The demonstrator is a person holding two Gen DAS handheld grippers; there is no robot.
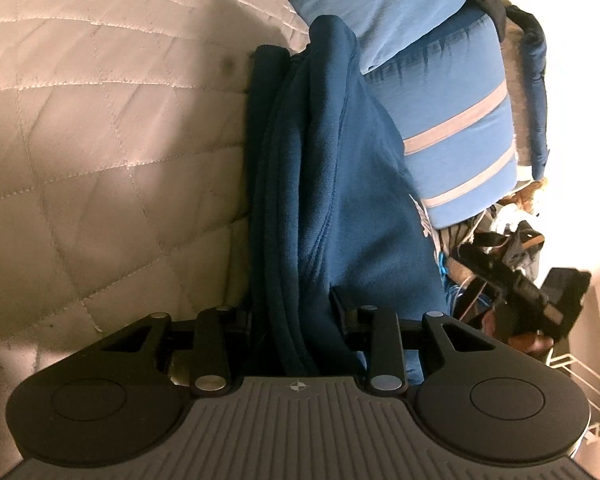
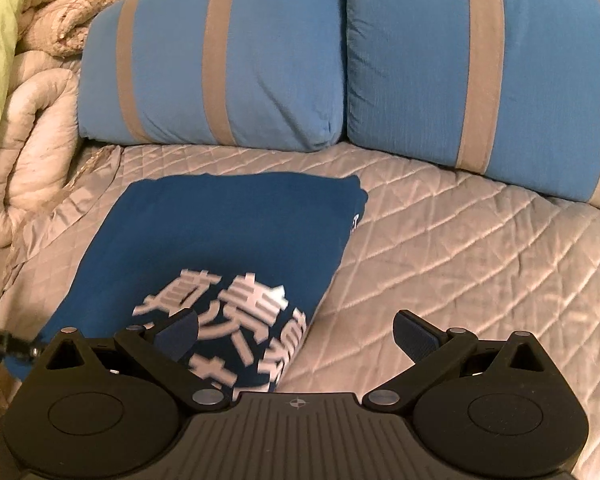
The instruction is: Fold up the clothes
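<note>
Quilted bedspread [image 2: 440,240], pale grey-beige with diamond stitching, fills the ground ahead of and beneath both claws. Two blue pillows with grey stripes [image 2: 236,64] lie side by side at the far end of the bed, well ahead of the right gripper [image 2: 296,338]; in the left wrist view they appear to the upper right of the claw. A rumpled beige comforter [image 2: 32,128] with a light green cloth [image 2: 4,20] draped on it is heaped far to the left of the right claw.

Dark blue garment [image 2: 220,240]: folded into a rough rectangle and lying flat on the bedspread, ahead and left of the right claw, its near end running under the left finger. Large white printed characters, apparently Chinese, cross its near half; motion blur leaves them unreadable. A small white mark at the garment's right edge is likewise illegible.

Right gripper: fingers spread wide apart, holding nothing, hovering above the garment's near right corner.

Left gripper [image 1: 296,176]: fingers closed upon a thick bunch of the same blue garment [image 1: 332,184], whose folds run forward between them; a trace of white print shows on the cloth to the right.
</note>
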